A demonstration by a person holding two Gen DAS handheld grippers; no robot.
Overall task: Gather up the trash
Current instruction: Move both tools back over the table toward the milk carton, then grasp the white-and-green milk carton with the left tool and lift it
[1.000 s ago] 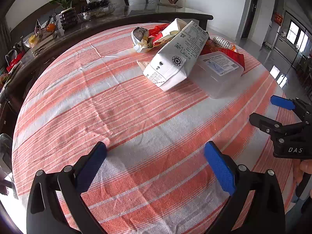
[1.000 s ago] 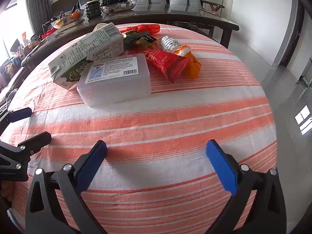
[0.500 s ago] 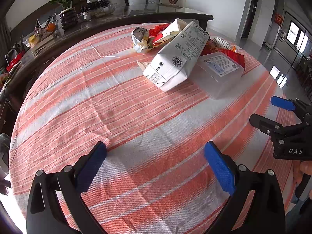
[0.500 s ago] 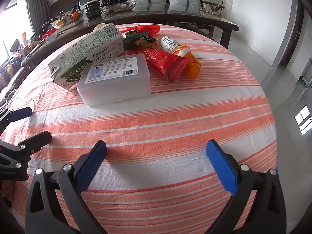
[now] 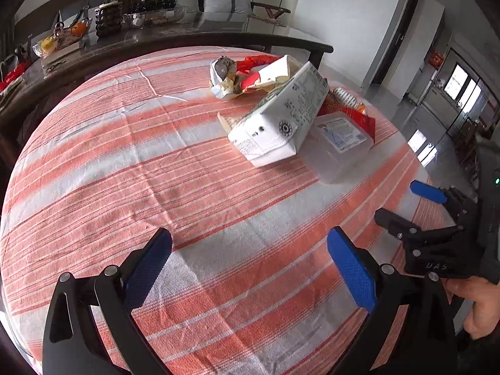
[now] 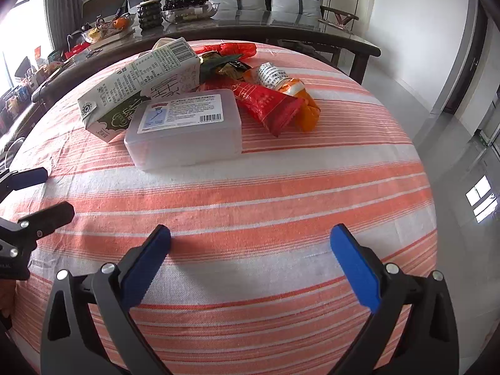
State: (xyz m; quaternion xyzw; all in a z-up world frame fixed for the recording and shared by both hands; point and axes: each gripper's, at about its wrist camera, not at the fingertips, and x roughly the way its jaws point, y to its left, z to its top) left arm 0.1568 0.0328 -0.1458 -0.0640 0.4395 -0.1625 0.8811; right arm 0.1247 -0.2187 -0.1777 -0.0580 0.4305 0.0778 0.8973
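Trash pile (image 6: 200, 93) sits far on striped tablecloth (image 6: 265, 187), well apart from our grippers. Nearest us: left gripper (image 5: 250, 250) spread wide, empty; right gripper (image 6: 250, 250) spread wide, empty. Next, clear plastic box (image 6: 184, 131) touching milk carton (image 6: 140, 90) on its left. Red wrapper (image 6: 268, 106) right of box. Farthest: dark side table (image 6: 281, 31) with fruit bowl (image 6: 187, 9).

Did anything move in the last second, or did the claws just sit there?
Nothing visibly changed. The left claw and right claw stay open and empty above the striped tablecloth, and the milk carton, clear plastic box and red wrapper lie untouched where they were.
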